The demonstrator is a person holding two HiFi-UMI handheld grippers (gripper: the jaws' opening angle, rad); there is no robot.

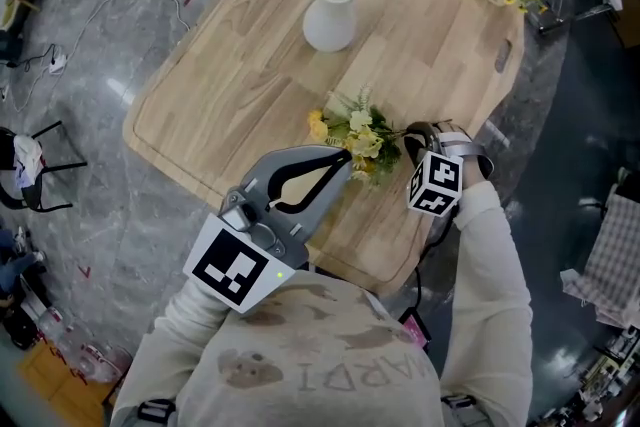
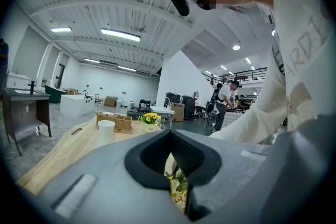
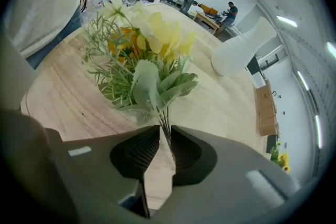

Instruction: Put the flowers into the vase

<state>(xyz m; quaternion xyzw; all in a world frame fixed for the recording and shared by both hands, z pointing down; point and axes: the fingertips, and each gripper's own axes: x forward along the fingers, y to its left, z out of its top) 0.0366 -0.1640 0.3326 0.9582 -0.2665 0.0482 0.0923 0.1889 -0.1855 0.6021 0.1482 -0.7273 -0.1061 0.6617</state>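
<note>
Overhead first, from the head view: the flowers (image 1: 355,135) lie low over the wooden table (image 1: 200,105). Their blooms point to 9 o'clock and their stems run to 3 o'clock, into the right gripper (image 1: 415,137). The vase (image 1: 331,12) stands upright at about 12 o'clock from the bunch, well apart. The left gripper (image 1: 335,160) sits just beside the blooms at their 7 o'clock.

Next, the left gripper view: the left gripper (image 2: 170,134) has its jaws together at the tips with nothing between them. The flowers (image 2: 177,186) show just below it, and the vase (image 2: 106,131) stands far off at 10 o'clock.

Last, the right gripper view: the right gripper (image 3: 165,131) has its jaws drawn narrow on the stems. The flowers (image 3: 142,55) stretch straight away toward 12 o'clock, and the vase (image 3: 241,47) is at 2 o'clock beyond them. The right hand looks the one to carry, and the bunch would have to be turned stems-down over the vase mouth.
</note>
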